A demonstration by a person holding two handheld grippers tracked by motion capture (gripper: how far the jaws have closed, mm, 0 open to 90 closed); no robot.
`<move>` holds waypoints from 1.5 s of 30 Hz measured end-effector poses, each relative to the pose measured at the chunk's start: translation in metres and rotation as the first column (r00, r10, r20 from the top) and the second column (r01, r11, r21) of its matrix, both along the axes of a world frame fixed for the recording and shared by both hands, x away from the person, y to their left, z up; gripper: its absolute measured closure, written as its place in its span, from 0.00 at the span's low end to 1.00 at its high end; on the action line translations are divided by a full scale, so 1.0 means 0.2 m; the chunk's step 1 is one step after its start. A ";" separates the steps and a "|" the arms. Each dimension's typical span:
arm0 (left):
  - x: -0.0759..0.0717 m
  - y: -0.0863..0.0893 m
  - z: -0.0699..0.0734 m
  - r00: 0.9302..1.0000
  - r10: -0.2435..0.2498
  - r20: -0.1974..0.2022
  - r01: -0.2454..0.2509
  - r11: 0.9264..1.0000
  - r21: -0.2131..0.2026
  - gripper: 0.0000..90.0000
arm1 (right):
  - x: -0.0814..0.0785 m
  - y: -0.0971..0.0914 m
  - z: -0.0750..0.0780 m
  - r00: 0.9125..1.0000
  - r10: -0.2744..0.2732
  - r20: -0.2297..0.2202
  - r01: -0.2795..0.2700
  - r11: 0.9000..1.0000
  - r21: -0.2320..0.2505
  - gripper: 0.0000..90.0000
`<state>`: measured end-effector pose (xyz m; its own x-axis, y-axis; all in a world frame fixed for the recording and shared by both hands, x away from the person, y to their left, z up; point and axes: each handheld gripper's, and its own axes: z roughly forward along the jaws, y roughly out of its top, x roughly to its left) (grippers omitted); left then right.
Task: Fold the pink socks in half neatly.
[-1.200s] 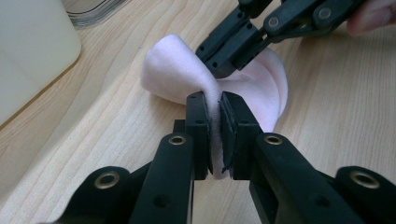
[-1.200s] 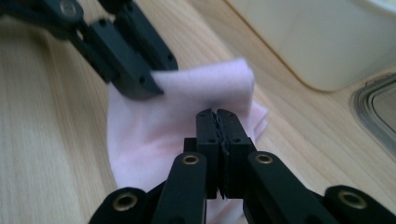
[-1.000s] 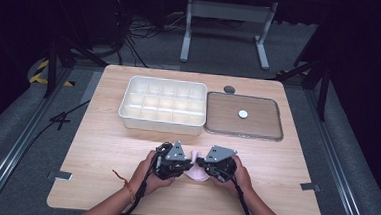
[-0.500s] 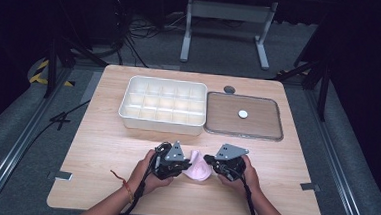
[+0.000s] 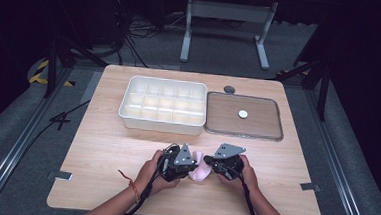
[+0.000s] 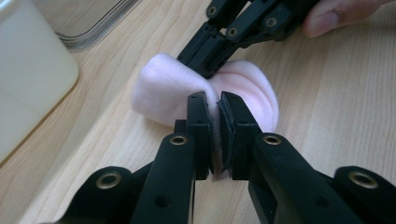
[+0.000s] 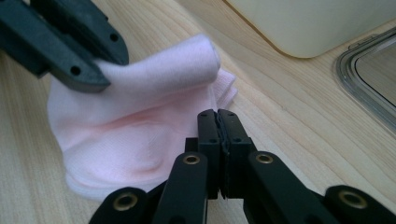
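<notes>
A soft pink cloth lies bunched on the wooden table near its front edge, between my two grippers. My left gripper is shut on one fold of it; in the left gripper view the pink fabric is squeezed between the pads at the left gripper's tips. My right gripper faces it from the other side. Its jaws are pressed together at the cloth's near edge, the folds gathering toward the right gripper's tips. Both hands hold the grippers low over the table.
A white compartment box stands at the back middle of the table. A flat clear-rimmed lid with a small white disc lies to its right. A small dark round piece sits behind the lid.
The right gripper has drawn slightly to the right, away from the left one, so more pink cloth shows between them. The left gripper has stayed put.
</notes>
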<state>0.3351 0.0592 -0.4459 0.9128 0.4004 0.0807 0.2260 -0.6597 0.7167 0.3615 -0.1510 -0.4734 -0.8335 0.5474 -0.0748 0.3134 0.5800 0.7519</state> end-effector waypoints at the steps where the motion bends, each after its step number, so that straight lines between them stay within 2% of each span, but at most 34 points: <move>1: 0.00 -0.01 0.00 1.000 -0.005 -0.001 0.005 1.000 -0.001 0.92 | 0.00 0.00 0.00 1.000 0.002 -0.001 -0.002 1.000 0.001 0.99; 10: -0.02 -0.06 -0.04 1.000 -0.027 -0.006 0.027 1.000 0.012 0.91 | 0.00 0.00 0.00 1.000 0.004 -0.010 -0.004 1.000 0.011 0.99; 16: -0.02 -0.08 -0.06 0.999 -0.040 -0.012 0.040 0.999 0.019 0.91 | -0.01 -0.02 0.03 1.000 -0.001 0.013 0.001 1.000 0.010 0.98; 19: -0.02 -0.08 -0.06 0.999 -0.038 -0.014 0.039 0.999 0.019 0.90 | -0.02 -0.05 0.10 0.998 -0.019 0.056 0.017 0.999 0.032 0.99; 20: -0.02 -0.08 -0.06 0.999 -0.038 -0.014 0.039 0.999 0.019 0.90 | -0.02 -0.05 0.10 0.998 -0.019 0.056 0.017 0.999 0.032 0.99; 21: -0.02 -0.08 -0.07 0.999 -0.038 -0.017 0.038 0.999 0.018 0.90 | -0.03 -0.06 0.13 0.997 -0.020 0.078 0.016 0.998 0.053 0.98; 24: -0.02 -0.09 -0.07 0.999 -0.038 -0.013 0.039 0.999 0.023 0.90 | -0.04 -0.06 0.16 0.996 -0.015 0.086 0.009 0.997 0.075 0.98; 25: -0.02 -0.09 -0.07 0.999 -0.041 -0.015 0.041 0.999 0.023 0.89 | -0.05 -0.05 0.18 0.996 0.002 0.090 -0.011 0.995 0.098 0.98; 27: -0.02 -0.09 -0.07 0.999 -0.041 -0.013 0.041 0.999 0.025 0.89 | -0.05 -0.04 0.18 0.996 0.018 0.089 -0.027 0.994 0.105 0.98; 31: -0.02 -0.09 -0.08 0.999 -0.045 -0.015 0.045 0.999 0.024 0.89 | -0.06 0.01 0.15 0.996 0.056 0.076 -0.062 0.995 0.072 0.98; 35: -0.02 -0.09 -0.09 0.999 -0.041 -0.030 0.041 0.999 0.002 0.89 | -0.04 0.03 0.11 0.997 0.062 0.047 -0.065 0.996 0.058 0.98; 38: -0.02 -0.09 -0.09 0.998 -0.046 -0.031 0.046 0.999 0.009 0.88 | -0.02 0.04 0.06 0.998 0.064 0.021 -0.065 0.998 0.022 0.98; 45: -0.03 -0.07 -0.07 0.997 -0.060 -0.043 0.060 0.998 0.001 0.85 | -0.01 0.02 0.04 0.998 0.064 0.009 -0.064 0.998 0.025 0.98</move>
<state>0.3292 0.0447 -0.4608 0.9379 0.3443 0.0415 0.2164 -0.6747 0.7057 0.3590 -0.1461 -0.4646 -0.8665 0.4945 -0.0684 0.2699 0.5792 0.7692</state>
